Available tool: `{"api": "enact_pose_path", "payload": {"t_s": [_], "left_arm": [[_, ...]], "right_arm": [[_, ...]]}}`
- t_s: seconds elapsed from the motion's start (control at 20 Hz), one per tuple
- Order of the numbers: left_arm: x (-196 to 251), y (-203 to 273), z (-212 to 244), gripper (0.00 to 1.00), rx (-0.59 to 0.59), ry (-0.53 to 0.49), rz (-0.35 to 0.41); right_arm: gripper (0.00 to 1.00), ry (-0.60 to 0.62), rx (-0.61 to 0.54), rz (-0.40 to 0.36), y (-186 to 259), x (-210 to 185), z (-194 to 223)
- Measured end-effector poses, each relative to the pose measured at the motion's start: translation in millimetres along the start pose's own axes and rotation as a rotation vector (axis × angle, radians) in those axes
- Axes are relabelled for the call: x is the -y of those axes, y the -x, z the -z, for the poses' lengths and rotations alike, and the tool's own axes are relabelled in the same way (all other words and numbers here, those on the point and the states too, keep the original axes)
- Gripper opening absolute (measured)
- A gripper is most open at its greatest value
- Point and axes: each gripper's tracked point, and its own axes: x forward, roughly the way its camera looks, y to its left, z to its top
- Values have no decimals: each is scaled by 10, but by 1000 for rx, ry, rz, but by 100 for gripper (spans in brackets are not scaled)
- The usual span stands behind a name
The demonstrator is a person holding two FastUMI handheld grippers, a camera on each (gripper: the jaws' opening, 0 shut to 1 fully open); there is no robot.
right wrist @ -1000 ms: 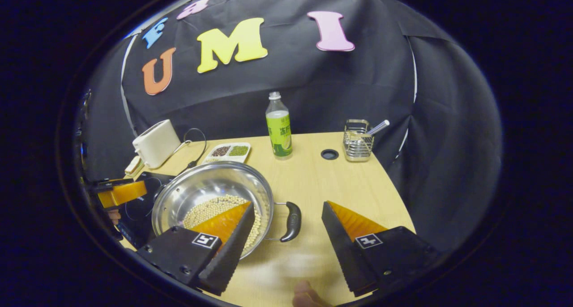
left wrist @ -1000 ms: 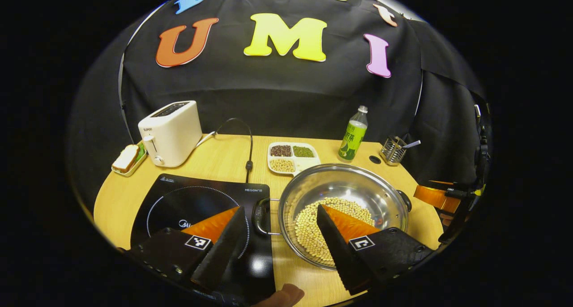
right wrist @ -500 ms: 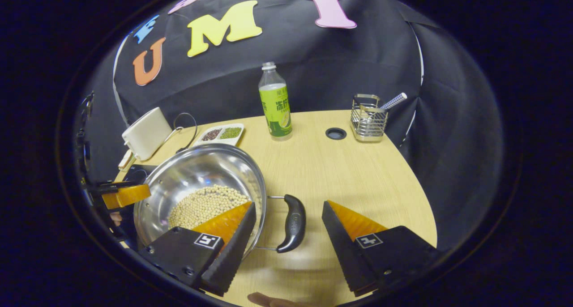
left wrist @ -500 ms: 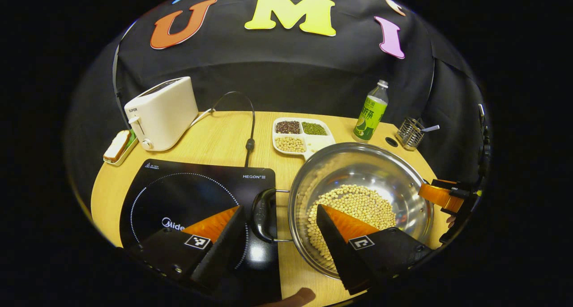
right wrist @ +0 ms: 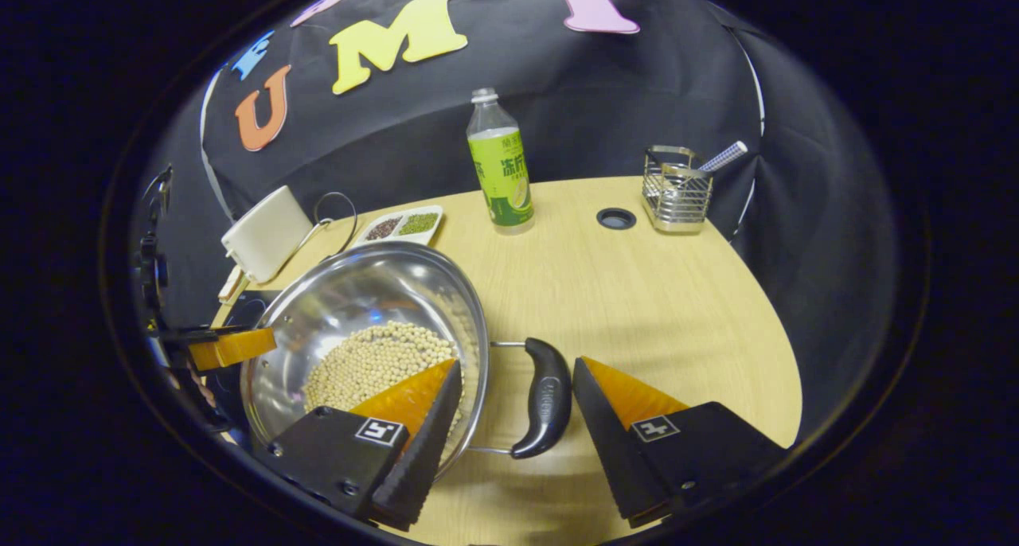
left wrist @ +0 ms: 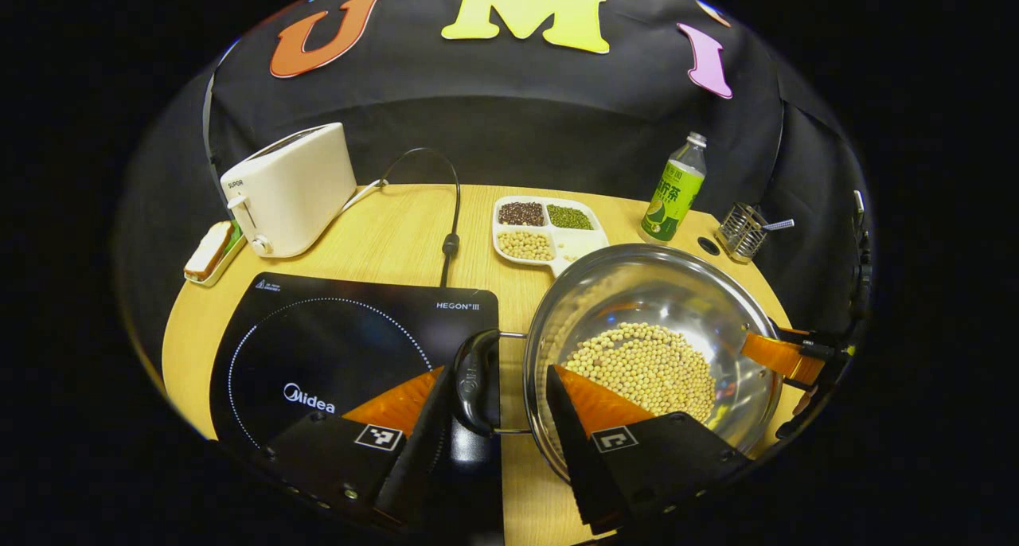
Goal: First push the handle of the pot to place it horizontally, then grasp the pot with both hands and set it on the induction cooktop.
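While the steel pot [left wrist: 653,347] of pale beans sat on the counter [right wrist: 661,291] just right of the induction cooktop [left wrist: 334,347], the left gripper [left wrist: 497,387] stood with its fingers wide on either side of the pot's left handle [left wrist: 475,380], not pressing it. At the pot's right side, the right gripper [right wrist: 516,383] likewise straddled the right handle [right wrist: 545,399], fingers spread, one reaching over the rim above the beans.

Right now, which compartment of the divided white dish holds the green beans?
The far right compartment of the divided dish; its far left neighbour holds dark beans, the near left one pale beans.
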Motion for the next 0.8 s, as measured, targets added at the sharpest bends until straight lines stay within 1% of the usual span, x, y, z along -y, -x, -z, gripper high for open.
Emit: {"api": "enact_pose_path", "payload": {"t_s": [0.05, 0.1, 0.15, 0.2, 0.25, 0.3, 0.45, 0.55, 0.65, 0.8], "left_arm": [[-12, -2, 10, 81, 0, -7, -16], [-13, 2, 5, 63, 3, -8, -22], [-8, 5, 6, 63, 2, -9, -22], [-9, -4, 8, 73, 2, -5, -22], [-5, -18, 16, 63, 1, -3, -21], [-8, 8, 10, 60, 0, -3, -19], [-12, 2, 15, 60, 11, -7, -16], [-7, 11, 9, 59, 17, 5, -14], [-20, 5, 8, 59, 22, -13, -11], [-9, 8, 17, 58, 30, -23, -5]], "right_arm": [[80, -3, -12, 3, -15, -1, 25], [79, -3, -22, 13, -33, 19, 41], [74, -3, -22, 24, -45, 34, 37], [72, -5, -20, 37, -43, 60, 34], [69, -7, -21, 38, -42, 56, 42], [71, -9, -20, 38, -43, 56, 42], [69, -4, -31, 46, -44, 65, 46], [70, 1, -38, 55, -47, 69, 51], [71, 2, -40, 57, -48, 69, 52], [69, -3, -58, 86, -26, 75, 68]]}}
